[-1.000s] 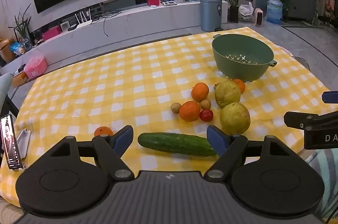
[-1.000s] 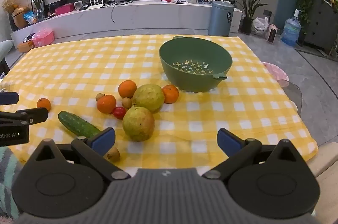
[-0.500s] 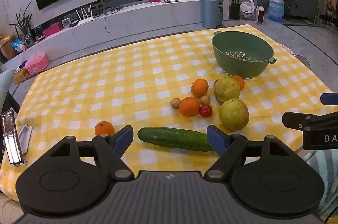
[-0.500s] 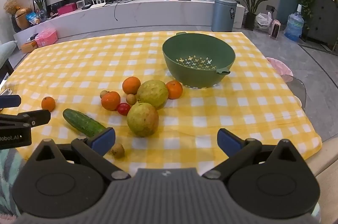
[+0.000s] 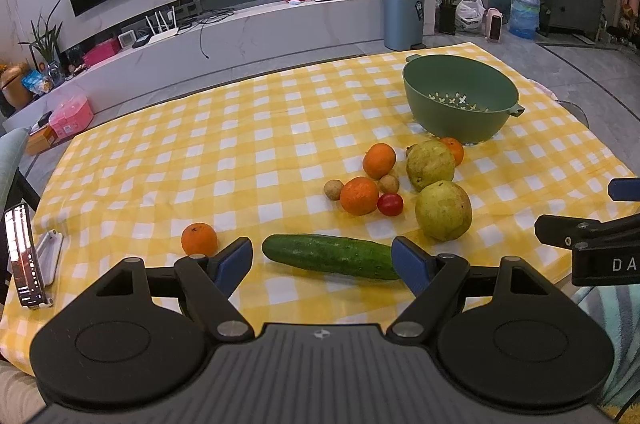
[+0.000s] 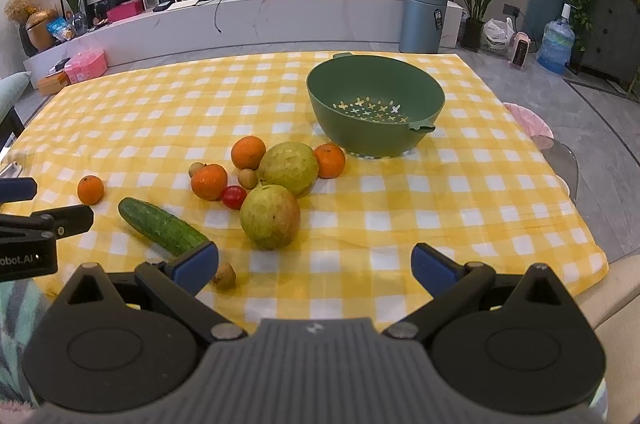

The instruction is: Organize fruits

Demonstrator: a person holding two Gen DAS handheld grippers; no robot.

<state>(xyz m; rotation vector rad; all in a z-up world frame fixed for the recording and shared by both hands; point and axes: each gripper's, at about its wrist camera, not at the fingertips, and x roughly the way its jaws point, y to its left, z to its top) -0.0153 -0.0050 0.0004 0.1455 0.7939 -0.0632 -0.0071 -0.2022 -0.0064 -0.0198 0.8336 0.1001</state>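
Observation:
Fruit lies loose on a yellow checked tablecloth [image 6: 460, 192]. A green colander bowl [image 6: 376, 108] stands at the far right, with nothing in it. In front of it are two green pears [image 6: 270, 216], several oranges [image 6: 209, 181], a cherry tomato [image 6: 234, 197] and small brown fruits [image 6: 225, 276]. A cucumber [image 5: 332, 256] lies just ahead of my left gripper [image 5: 322, 260], which is open and holds nothing. One orange [image 5: 199, 239] sits apart by its left finger. My right gripper [image 6: 314, 260] is open too, hovering over the near edge just short of the nearer pear.
A lit phone [image 5: 22, 258] stands on a holder at the table's left edge. Beyond the table are a white TV bench [image 6: 240, 12], a grey bin [image 6: 424, 20], plants and a water bottle [image 6: 556, 44]. Chair backs [image 6: 560, 160] show past the right edge.
Both grippers have risen and drawn back slightly, so the fruit sits a little farther off in each view. Nothing on the table has moved.

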